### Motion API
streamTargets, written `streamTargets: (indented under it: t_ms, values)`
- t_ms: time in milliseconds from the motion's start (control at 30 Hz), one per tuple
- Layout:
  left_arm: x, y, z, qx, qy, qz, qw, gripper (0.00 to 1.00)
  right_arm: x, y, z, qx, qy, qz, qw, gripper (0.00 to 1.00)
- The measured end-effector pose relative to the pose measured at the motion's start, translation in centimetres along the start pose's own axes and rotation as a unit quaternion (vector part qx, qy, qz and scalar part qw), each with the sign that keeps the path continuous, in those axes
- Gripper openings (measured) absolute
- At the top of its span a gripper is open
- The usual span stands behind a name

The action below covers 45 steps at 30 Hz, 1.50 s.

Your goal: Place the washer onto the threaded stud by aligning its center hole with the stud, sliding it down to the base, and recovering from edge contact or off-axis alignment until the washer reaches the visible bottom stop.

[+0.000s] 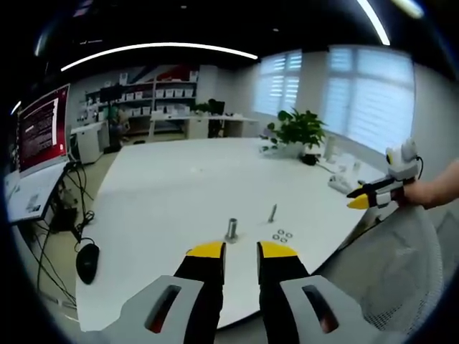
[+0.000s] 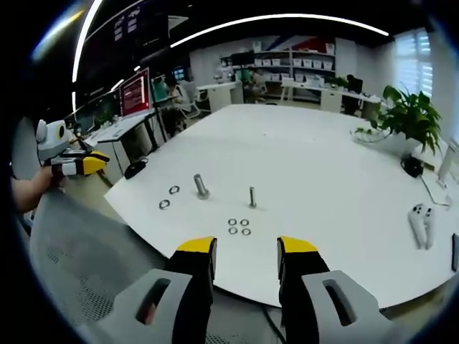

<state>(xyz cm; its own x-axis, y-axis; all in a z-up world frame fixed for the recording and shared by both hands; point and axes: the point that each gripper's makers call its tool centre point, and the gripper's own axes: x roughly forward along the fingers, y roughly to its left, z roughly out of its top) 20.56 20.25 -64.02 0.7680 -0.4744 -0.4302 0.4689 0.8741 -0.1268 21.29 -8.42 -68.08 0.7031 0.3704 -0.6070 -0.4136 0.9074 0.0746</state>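
Washers (image 2: 239, 226) lie in a small cluster on my white bench (image 2: 323, 186), just near of the thin threaded stud (image 2: 252, 197); a thicker bolt (image 2: 201, 186) stands to its left. My right tool (image 2: 246, 251) and left tool (image 1: 242, 252) both hang spread, holding nothing.

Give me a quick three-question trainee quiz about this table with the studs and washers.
1. True or false: a washer already sits on the thin threaded stud.
2. How many washers are in the cluster nearest the right tongs?
3. Are the left tongs A) open and empty, or B) shut on a washer?

Key: 1. False, its shaft is bare. 2. Four. 3. A.
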Motion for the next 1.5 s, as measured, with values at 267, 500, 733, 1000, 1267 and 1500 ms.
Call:
streamTargets:
  t_ms: [267, 500, 733, 1000, 1267, 1500]
  values:
    - [0.1, 0.1, -0.2, -0.001, 0.005, 0.003, 1.0000, 0.15, 0.1, -0.1, -0.3, -0.004, 0.010, 0.001, 0.9999, 0.36]
    - [0.2, 0.1, -0.4, 0.000, 0.012, 0.003, 0.9999, 0.15, 0.1, -0.2, -0.2, -0.002, 0.005, -0.001, 1.0000, 0.36]
    - [0.2, 0.2, -0.6, 0.001, 0.019, 0.007, 0.9998, 0.15, 0.2, 0.2, 0.0, 0.001, 0.001, 0.017, 0.9999, 0.36]
    - [0.3, 0.9, -1.4, 0.003, 0.040, 0.026, 0.9989, 0.14, -0.1, 0.9, 0.5, 0.001, -0.015, 0.031, 0.9994, 0.35]
    - [0.6, 1.4, -2.9, -0.005, 0.080, 0.040, 0.9960, 0.16, 0.0, 1.3, 0.8, 0.011, -0.025, 0.044, 0.9987, 0.36]
    - [0.5, 2.3, -4.3, -0.006, 0.119, 0.069, 0.9904, 0.18, -0.3, 3.6, 1.0, -0.012, -0.036, 0.101, 0.9941, 0.36]
